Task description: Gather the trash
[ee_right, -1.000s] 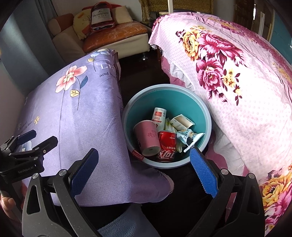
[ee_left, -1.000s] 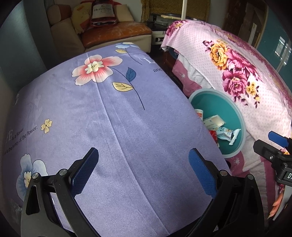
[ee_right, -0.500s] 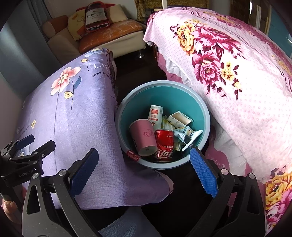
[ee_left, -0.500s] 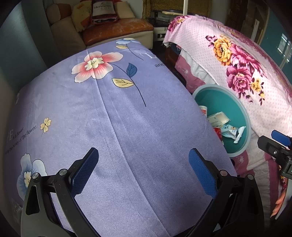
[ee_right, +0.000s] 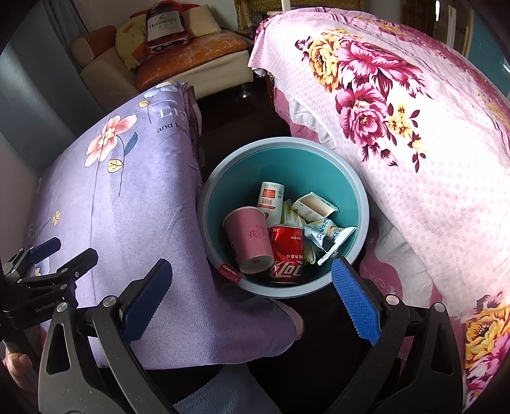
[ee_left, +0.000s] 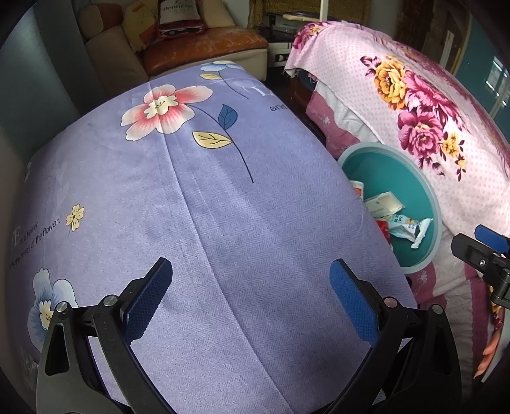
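A teal bin point(ee_right: 357, 188) stands on the dark floor between two covered surfaces. Inside lie a pink paper cup point(ee_right: 250, 237), a red cola can point(ee_right: 287, 253), a white tube point(ee_right: 270, 199), a small carton point(ee_right: 314, 205) and a crumpled wrapper point(ee_right: 331, 234). My right gripper point(ee_right: 251, 299) hovers open above the bin's near rim, holding nothing. My left gripper point(ee_left: 251, 299) is open over the purple floral cloth point(ee_left: 207, 207), with nothing between its fingers. In the left wrist view the bin point(ee_left: 428, 197) sits at the right, half hidden by the cloth.
A pink floral bedspread point(ee_right: 414, 143) rises to the right of the bin. A sofa point(ee_right: 197, 54) with a bottle-shaped cushion point(ee_right: 165, 25) stands at the back. The other gripper point(ee_right: 47, 267) shows at the left edge of the right wrist view, with a hand below it.
The right gripper has drifted slightly, so the bin now sits a little higher and nearer the centre of its view. In the left view the bin has slid rightward. Both grippers stay open.
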`<state>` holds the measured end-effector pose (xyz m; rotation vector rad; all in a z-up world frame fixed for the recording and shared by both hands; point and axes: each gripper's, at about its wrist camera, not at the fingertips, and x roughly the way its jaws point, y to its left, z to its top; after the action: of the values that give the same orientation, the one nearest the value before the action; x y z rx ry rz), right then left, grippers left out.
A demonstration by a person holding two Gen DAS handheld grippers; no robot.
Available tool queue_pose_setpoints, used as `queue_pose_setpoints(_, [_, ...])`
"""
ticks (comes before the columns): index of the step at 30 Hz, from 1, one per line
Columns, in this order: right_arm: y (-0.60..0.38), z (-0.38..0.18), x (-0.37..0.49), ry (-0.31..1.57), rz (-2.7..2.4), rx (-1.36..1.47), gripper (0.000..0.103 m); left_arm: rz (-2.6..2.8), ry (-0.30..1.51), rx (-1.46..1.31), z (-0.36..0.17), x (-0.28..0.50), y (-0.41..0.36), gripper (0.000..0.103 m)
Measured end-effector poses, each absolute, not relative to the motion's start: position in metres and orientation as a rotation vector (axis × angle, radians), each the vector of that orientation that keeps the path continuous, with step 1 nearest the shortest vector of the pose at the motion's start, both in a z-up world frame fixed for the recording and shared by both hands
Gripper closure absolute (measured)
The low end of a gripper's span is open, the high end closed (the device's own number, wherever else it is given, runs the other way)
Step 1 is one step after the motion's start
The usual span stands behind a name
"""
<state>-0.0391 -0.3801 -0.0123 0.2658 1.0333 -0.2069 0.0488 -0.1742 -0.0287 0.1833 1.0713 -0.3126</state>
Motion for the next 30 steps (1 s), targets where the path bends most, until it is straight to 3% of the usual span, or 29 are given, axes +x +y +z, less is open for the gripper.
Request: queue_pose_setpoints(30, [-0.365,-0.008,-0.038,1.05,-0.221,0.22,0.007,-0.317,1.074,0.145,-0.03,0.047,-0.162,0.004])
